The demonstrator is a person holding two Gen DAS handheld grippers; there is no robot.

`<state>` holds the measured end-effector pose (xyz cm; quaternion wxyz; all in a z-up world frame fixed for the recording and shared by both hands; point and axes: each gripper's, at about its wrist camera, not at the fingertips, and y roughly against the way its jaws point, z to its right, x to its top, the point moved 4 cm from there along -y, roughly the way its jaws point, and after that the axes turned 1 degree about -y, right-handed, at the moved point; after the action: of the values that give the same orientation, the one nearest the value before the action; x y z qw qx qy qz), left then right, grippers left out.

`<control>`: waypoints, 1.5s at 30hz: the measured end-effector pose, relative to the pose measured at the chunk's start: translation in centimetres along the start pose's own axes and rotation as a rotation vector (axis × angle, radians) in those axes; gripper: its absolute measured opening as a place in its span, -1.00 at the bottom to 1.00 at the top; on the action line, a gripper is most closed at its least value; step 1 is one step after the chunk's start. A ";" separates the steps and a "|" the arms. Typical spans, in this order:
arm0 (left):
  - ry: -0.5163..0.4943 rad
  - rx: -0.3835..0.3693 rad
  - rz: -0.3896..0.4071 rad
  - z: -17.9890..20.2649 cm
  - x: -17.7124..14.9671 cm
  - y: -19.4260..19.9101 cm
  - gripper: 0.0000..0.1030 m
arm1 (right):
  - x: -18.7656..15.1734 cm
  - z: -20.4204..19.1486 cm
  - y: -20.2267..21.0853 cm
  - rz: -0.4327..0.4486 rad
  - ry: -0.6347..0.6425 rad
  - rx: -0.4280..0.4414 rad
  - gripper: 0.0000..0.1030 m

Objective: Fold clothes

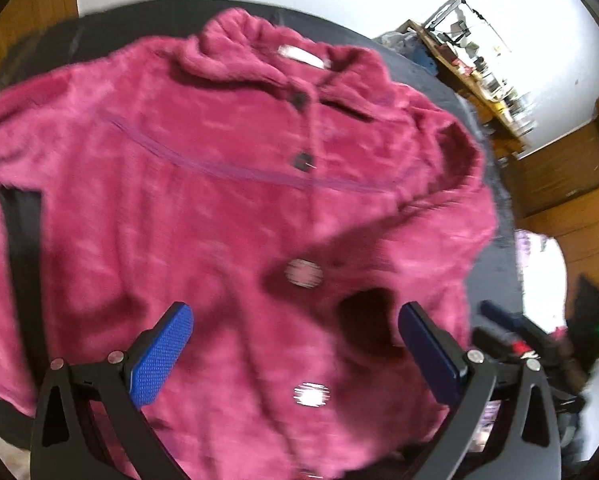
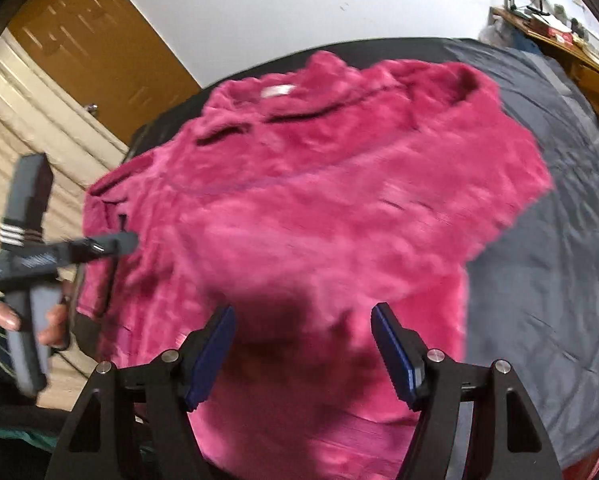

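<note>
Blurring pink fleece top (image 1: 227, 208), hem cropped

Jacket (image 1: 227, 208) flat on the sheet (image 2: 547, 264), collar (image 1: 259, 64) farthest away

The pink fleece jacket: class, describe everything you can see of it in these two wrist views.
The pink fleece jacket is a plush, fuzzy magenta garment lying front up, spread over a dark grey sheet. It has a folded collar with a pale label inside, dark buttons down the closed front and a stitched seam across the chest. The sleeves look folded in. The left gripper and right gripper are open above its lower part, gripping nothing.
</note>
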<state>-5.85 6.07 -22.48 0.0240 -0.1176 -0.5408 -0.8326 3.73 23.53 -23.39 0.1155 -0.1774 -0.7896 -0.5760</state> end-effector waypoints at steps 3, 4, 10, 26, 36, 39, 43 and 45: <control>0.071 -0.082 -0.034 1.9 -0.3 -1.1 1.00 | -0.8 1.1 0.1 -0.013 0.036 -0.014 0.39; 0.098 -0.102 -0.039 2.4 -0.2 -1.5 1.00 | -1.0 1.5 0.2 -0.017 0.042 -0.010 0.39; 0.257 -0.187 -0.062 3.9 0.7 -4.6 1.00 | -2.0 3.6 0.6 -0.032 0.052 0.033 0.39; 0.187 -0.110 0.081 5.8 3.5 -2.3 -0.84 | -2.1 8.5 2.4 0.003 0.001 0.016 0.39; -0.030 -0.006 0.574 4.4 8.1 15.3 -0.85 | 0.4 8.2 2.5 0.045 -0.027 -0.024 0.39; -0.095 0.060 0.631 1.9 8.2 17.0 -0.85 | 1.1 7.4 2.0 0.044 -0.028 -0.034 0.39; -0.117 0.109 0.608 -1.7 7.9 15.8 -0.85 | 2.4 6.6 1.1 0.039 -0.019 -0.059 0.39; -0.104 0.122 0.563 -3.4 7.6 14.1 -0.85 | 3.2 6.3 0.6 0.039 -0.010 -0.079 0.39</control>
<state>-11.46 -2.22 -9.51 0.2333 -0.3040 -0.5364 -0.7520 1.19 30.14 -23.56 0.1155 -0.2000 -0.7632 -0.6035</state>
